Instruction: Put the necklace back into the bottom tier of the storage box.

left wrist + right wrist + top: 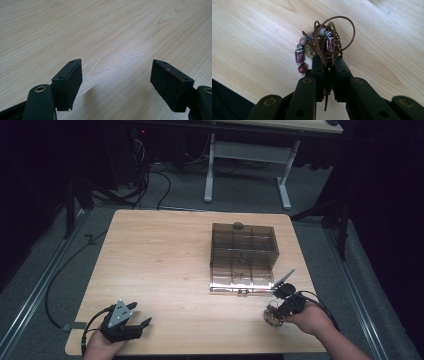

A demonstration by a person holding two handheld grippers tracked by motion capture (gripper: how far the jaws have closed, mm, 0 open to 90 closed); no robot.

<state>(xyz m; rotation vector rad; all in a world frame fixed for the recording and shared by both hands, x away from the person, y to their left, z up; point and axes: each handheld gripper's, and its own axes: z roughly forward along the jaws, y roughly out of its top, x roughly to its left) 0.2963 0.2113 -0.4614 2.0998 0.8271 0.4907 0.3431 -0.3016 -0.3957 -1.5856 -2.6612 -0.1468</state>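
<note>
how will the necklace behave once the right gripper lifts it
Probably floppy: the necklace is thin brown cord in loose loops, so it should dangle from the right gripper. The beads look small, so likely light. Being round, they may swing and drag.

Box (244, 255) on table (160, 270) right-centre; beaded cord (273, 315) before it.

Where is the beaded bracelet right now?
The beaded bracelet is clamped in the right gripper, low over the table's near right part, just in front of the smoky plastic organizer box.
</note>
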